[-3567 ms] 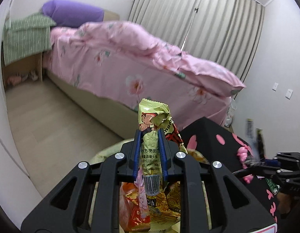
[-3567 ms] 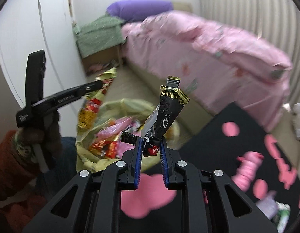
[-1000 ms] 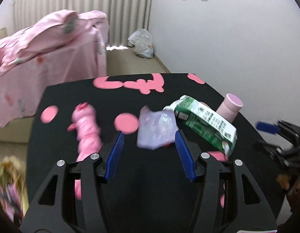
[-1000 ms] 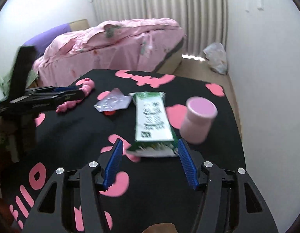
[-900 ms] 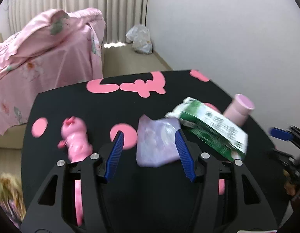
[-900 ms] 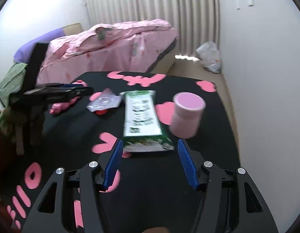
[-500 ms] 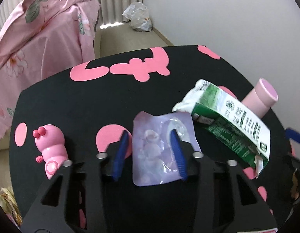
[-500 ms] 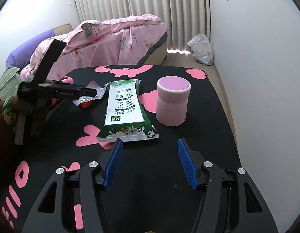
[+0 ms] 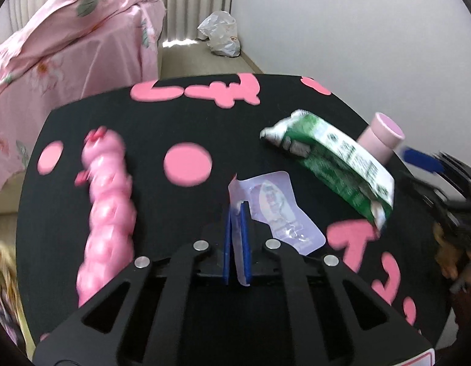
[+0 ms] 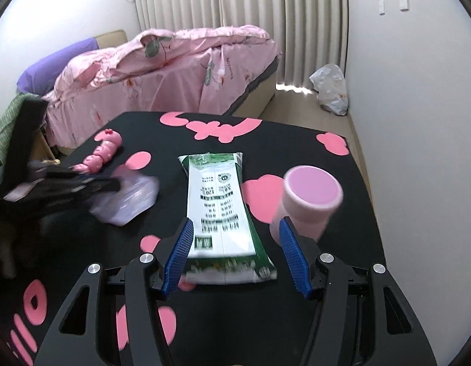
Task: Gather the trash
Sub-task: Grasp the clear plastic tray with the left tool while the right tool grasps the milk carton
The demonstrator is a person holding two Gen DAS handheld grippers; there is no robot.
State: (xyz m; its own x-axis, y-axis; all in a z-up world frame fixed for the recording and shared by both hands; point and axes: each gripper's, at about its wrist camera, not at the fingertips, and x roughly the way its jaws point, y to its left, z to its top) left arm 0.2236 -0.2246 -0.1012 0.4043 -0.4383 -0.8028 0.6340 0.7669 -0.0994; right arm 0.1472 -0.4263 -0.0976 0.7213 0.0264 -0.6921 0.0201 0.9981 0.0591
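Note:
My left gripper [image 9: 236, 210] is shut on the edge of a pale purple plastic wrapper [image 9: 276, 210] and holds it over the black table with pink shapes [image 9: 186, 122]. The wrapper also shows in the right wrist view [image 10: 131, 201], held by the left gripper [image 10: 113, 184]. My right gripper [image 10: 235, 228] is open, its blue pads on either side of the near end of a flattened green and white milk carton [image 10: 223, 210] lying on the table. The carton shows at the right in the left wrist view [image 9: 336, 158].
A pink cup [image 10: 308, 201] stands just right of the carton, close to my right finger. A pink caterpillar toy [image 9: 109, 201] lies at the table's left. A bed with pink covers [image 10: 174, 70] stands behind. A white plastic bag [image 10: 330, 90] lies on the floor by the wall.
My left gripper has closed on the purple wrapper and lifted its edge. My right gripper has moved forward so the carton's near end sits between its open fingers.

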